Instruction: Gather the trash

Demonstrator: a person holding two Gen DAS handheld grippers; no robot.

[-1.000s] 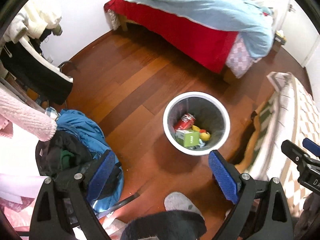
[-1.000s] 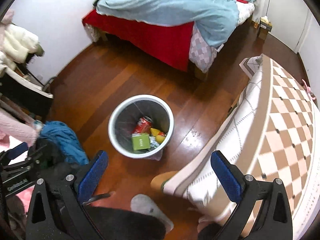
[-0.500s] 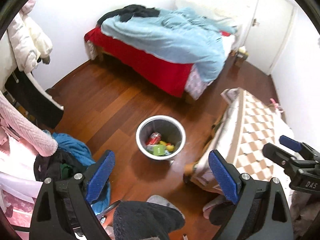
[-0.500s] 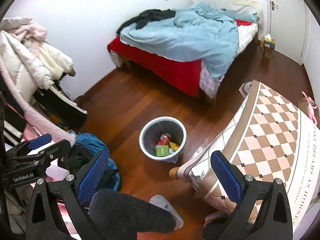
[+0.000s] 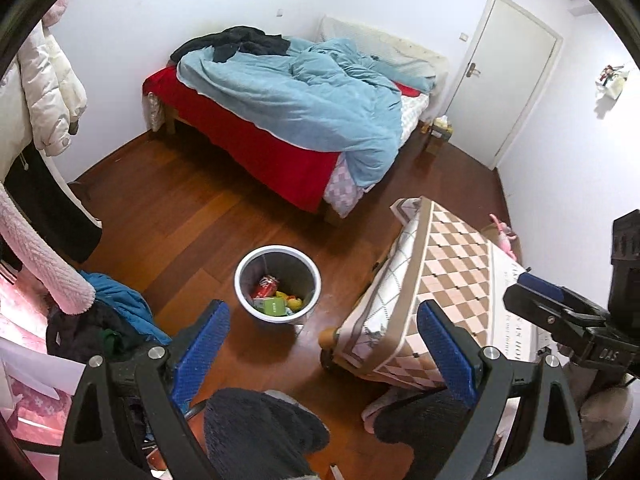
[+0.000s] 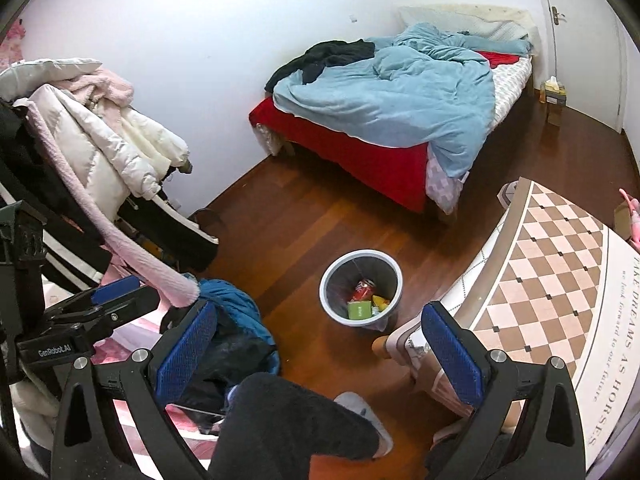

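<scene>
Both grippers, left [image 5: 324, 340] and right [image 6: 320, 340], have fingers spread wide, holding nothing. The bin [image 5: 277, 283] stands on the wooden floor [image 5: 180, 216] beside the counter [image 5: 448, 280], trash [image 5: 276, 300] inside.

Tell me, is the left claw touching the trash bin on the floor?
Apart. In the left wrist view the open left claw hangs well above the floor; the trash bin stands far below it, with nothing between its blue pads.

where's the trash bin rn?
The trash bin stands on the wood floor near the centre of both wrist views, between the blue clothes pile and the checkered table, short of the bed.
</scene>
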